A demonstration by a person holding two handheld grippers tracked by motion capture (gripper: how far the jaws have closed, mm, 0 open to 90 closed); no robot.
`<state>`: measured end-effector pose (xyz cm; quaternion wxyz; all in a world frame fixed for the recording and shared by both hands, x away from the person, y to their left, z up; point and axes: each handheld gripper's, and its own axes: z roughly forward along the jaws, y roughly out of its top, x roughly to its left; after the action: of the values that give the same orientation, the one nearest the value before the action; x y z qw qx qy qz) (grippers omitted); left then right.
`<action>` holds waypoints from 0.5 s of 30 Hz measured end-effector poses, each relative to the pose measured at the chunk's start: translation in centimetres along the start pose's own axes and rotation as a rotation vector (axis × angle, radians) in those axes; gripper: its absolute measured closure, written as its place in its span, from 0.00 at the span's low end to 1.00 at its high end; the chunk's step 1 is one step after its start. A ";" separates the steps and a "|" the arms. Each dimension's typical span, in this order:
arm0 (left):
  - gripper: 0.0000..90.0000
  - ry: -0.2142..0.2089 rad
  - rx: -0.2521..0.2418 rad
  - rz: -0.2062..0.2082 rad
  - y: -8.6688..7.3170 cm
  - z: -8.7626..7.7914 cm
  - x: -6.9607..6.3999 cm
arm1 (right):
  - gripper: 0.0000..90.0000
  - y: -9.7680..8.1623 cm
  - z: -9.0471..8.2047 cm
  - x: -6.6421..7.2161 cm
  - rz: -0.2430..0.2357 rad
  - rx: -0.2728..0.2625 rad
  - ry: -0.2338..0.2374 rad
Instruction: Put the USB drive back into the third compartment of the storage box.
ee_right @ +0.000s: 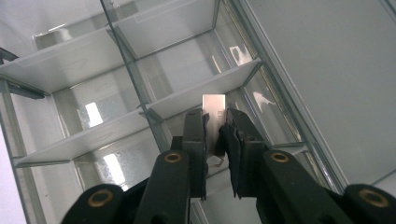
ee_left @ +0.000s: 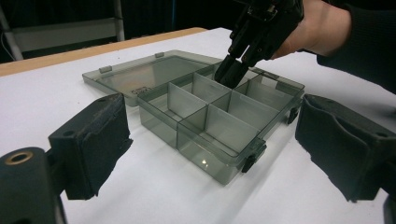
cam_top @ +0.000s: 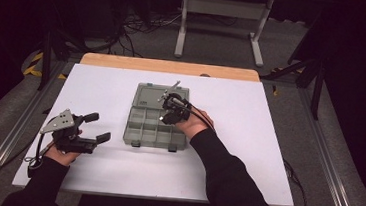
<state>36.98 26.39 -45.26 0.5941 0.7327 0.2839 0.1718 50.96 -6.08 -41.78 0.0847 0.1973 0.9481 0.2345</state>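
Two grippers: right gripper [ee_right: 215, 135] fingers pinch metal piece [ee_right: 214, 112] over organizer box [cam_top: 141, 129]; left gripper [cam_top: 91, 127] fingers wide, empty.

Small metal plate [ee_right: 214, 112] (upright) over open organizer box [cam_top: 141, 129].

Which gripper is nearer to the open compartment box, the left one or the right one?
Right. The right gripper reaches down into the compartment box, shut on a small metal piece. The left gripper rests open on the table beside it.

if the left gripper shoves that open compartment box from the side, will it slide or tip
The compartment box would probably slide: it lies low and flat on the smooth white table. Its thin clear plastic walls suggest it is light. The opened lid lying flat beside it widens the footprint, so tipping looks unlikely.
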 end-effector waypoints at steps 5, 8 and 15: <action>0.12 0.000 0.000 0.000 0.0 0.0 0.0 | 0.86 0.0 -0.2 0.2 -0.004 -0.001 0.001; 0.12 0.002 -0.009 -0.001 0.0 0.1 0.1 | 0.81 0.0 -0.3 0.1 -0.006 -0.010 -0.003; 0.11 -0.001 -0.007 -0.003 0.4 0.5 0.3 | 0.90 -0.5 -2.1 -0.1 0.001 -0.051 -0.021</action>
<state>37.58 26.09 -44.98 0.5972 0.7302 0.2843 0.1715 50.36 -7.38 -40.19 0.0998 0.1978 0.9407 0.2568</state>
